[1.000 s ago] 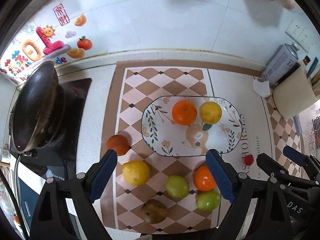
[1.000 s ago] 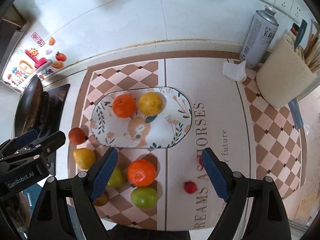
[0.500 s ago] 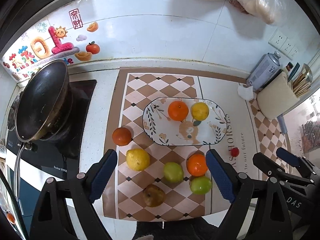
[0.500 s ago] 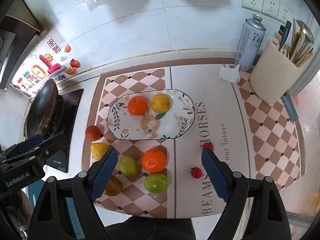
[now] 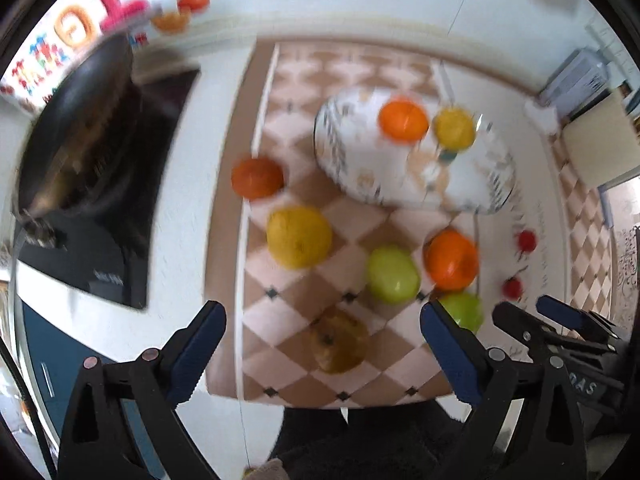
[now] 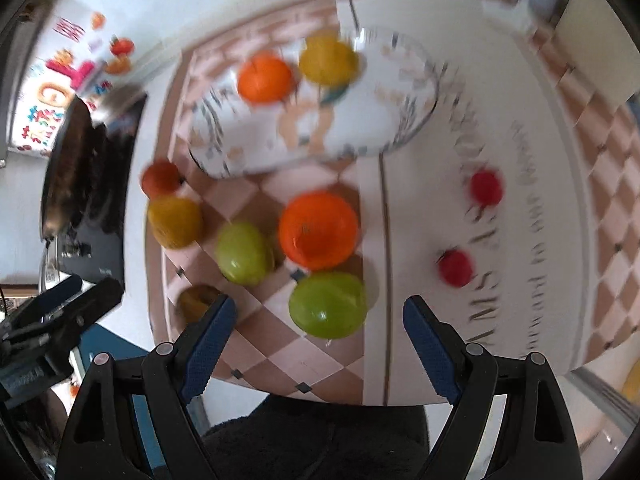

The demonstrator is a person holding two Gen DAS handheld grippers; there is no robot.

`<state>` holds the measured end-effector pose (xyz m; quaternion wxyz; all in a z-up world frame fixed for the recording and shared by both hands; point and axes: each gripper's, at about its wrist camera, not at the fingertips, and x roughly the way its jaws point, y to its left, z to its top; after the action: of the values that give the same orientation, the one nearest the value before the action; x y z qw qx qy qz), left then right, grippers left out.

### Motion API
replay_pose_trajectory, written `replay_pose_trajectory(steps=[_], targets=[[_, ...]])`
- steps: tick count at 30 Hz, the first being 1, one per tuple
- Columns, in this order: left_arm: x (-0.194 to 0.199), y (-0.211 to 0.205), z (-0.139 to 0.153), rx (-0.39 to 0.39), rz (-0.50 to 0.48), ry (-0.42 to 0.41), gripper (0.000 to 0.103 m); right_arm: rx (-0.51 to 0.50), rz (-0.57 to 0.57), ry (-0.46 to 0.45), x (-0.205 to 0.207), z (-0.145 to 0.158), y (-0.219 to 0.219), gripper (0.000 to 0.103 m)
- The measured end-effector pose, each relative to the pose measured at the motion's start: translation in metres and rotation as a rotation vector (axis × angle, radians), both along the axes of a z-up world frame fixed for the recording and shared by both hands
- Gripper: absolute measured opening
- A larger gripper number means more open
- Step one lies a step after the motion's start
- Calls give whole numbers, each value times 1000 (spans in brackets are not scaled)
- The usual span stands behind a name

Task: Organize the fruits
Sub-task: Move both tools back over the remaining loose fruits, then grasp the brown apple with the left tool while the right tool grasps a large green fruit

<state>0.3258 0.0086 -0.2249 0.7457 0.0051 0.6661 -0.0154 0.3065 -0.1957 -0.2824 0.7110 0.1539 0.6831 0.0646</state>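
Below both spread, empty-jawed tools (image 5: 322, 334) (image 6: 318, 322), round glossy fruits beside an oval patterned plate (image 6: 408, 120).

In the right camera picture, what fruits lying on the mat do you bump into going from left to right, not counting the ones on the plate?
Yellow lemon → pale green fruit → orange → lower red tomato → upper red tomato. I skipped the fruits whose places overlap these.

Both fisheye views are bright and evenly lit but heavily motion-blurred; edges bend and darken into black corner vignettes.
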Motion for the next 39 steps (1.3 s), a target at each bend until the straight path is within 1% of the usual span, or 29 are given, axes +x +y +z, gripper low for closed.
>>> replay_pose_trajectory(steps=[4, 6, 7, 10, 12, 15, 17, 18, 19, 21, 23, 24, 25, 26, 27, 28, 31, 33, 36, 39], targets=[[-10, 4, -34, -9, 21, 90, 99, -33, 44, 62, -2, -39, 15, 88], [-14, 5, -45, -28, 33, 125, 99, -41, 55, 81, -2, -51, 20, 86], [-15, 6, -52, -35, 46, 147, 99, -51, 63, 90, -2, -58, 23, 82], [-17, 13, -72, -92, 100, 216, 99, -65, 81, 118, -3, -77, 28, 70], [-18, 21, -84, -156, 160, 266, 99, -46, 84, 112, -4, -81, 30, 66], [-21, 34, -101, -267, 268, 334, 99, -64, 112, 97, -8, -80, 34, 65], [-23, 40, -112, -352, 339, 377, 99, -60, 122, 107, -11, -80, 33, 65], [-24, 42, -116, -389, 370, 393, 99, -57, 124, 113, -14, -80, 32, 65], [-24, 43, -119, -409, 387, 401, 99, -58, 126, 117, -17, -80, 29, 65], [-24, 44, -125, -474, 430, 404, 99, -57, 125, 123, -22, -80, 24, 65], [-24, 43, -131, -492, 451, 406, 89, -54, 117, 127, -24, -81, 21, 65], [-24, 42, -134, -470, 447, 406, 86, -52, 113, 129, -25, -81, 19, 65], [-22, 42, -135, -452, 437, 398, 85, -50, 110, 131, -26, -81, 16, 65], [-21, 40, -135, -413, 416, 377, 83, -50, 103, 131, -26, -81, 15, 65], [-20, 39, -134, -370, 390, 359, 73, -50, 98, 131, -27, -81, 13, 65], [-18, 38, -135, -343, 367, 346, 59, -48, 95, 130, -28, -81, 12, 66], [-12, 37, -137, -330, 330, 331, 59, -42, 90, 128, -30, -82, 10, 66], [-10, 30, -133, -279, 273, 294, 58, -40, 87, 127, -26, -83, 12, 66], [-6, 16, -127, -199, 191, 252, 58, -32, 76, 131, -25, -83, 3, 66], [-3, 8, -128, -154, 139, 228, 58, -22, 61, 131, -23, -83, -3, 66]])
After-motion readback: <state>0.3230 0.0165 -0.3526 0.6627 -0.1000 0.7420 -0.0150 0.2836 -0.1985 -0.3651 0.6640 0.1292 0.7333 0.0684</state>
